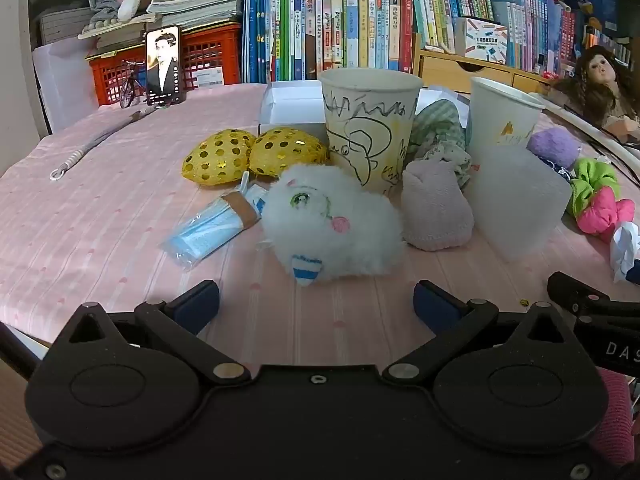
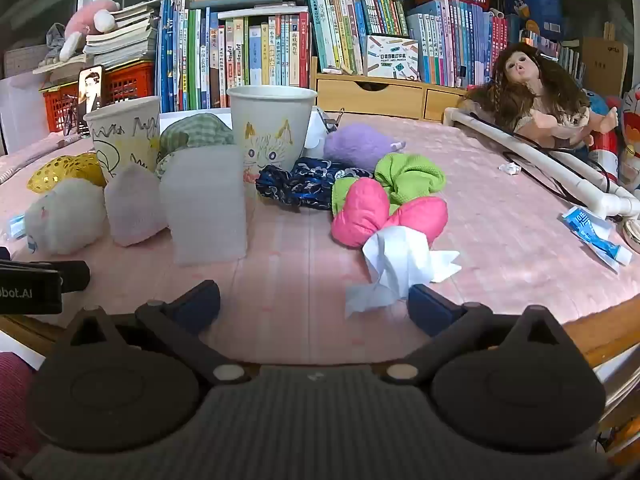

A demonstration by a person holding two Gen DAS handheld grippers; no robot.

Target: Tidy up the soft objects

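Note:
My left gripper [image 1: 316, 304] is open and empty, just in front of a white fluffy plush [image 1: 332, 224]. A pale pink rolled sock [image 1: 434, 204], a yellow sequin bow [image 1: 252, 154], a mask pack [image 1: 212, 226] and a foam block [image 1: 516, 200] lie around it. Two paper cups [image 1: 370, 124] [image 1: 502, 114] stand behind. My right gripper [image 2: 314, 304] is open and empty; a crumpled white tissue [image 2: 396, 264] lies by its right finger. Beyond are a pink bow [image 2: 384, 216], green scrunchie [image 2: 404, 180], dark blue scrunchie [image 2: 304, 186] and purple plush [image 2: 360, 144].
The pink tablecloth [image 1: 100, 200] covers a round table with its wooden edge [image 2: 600, 328] at the right. A phone [image 1: 162, 66], white box [image 1: 292, 108], doll [image 2: 532, 96], white pipe [image 2: 560, 168] and toothpaste tube [image 2: 596, 232] lie around. Bookshelves stand behind.

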